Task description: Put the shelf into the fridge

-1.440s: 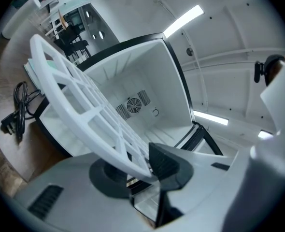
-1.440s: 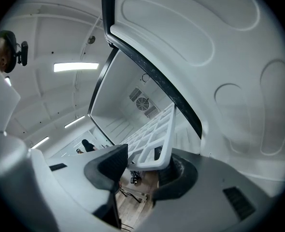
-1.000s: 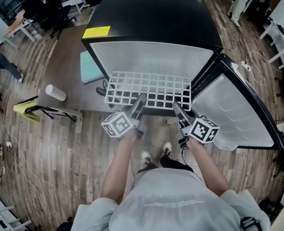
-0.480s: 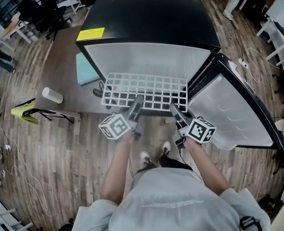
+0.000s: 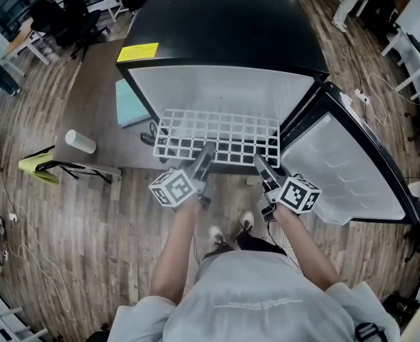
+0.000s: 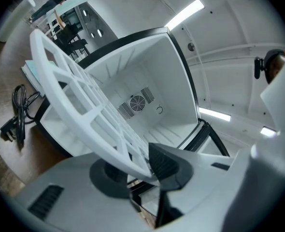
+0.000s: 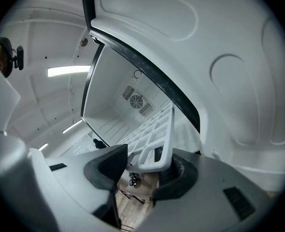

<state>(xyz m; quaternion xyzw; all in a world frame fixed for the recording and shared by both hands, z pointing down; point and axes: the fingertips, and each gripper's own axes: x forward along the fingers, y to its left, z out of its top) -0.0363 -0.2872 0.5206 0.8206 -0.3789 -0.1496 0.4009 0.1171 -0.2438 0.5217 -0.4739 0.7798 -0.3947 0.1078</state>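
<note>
The white grid shelf hangs level at the open front of the black fridge, its far edge at the white interior. My left gripper is shut on the shelf's near edge, left of the middle. My right gripper is shut on the same edge near its right corner. In the left gripper view the shelf runs up and left from the left gripper. In the right gripper view the shelf's corner sits in the right gripper, and the fridge's back wall vent shows beyond.
The fridge door stands open at the right, close beside my right gripper. A brown table left of the fridge holds a teal pad, a white cylinder and a black cable. The person's feet stand on wooden floor.
</note>
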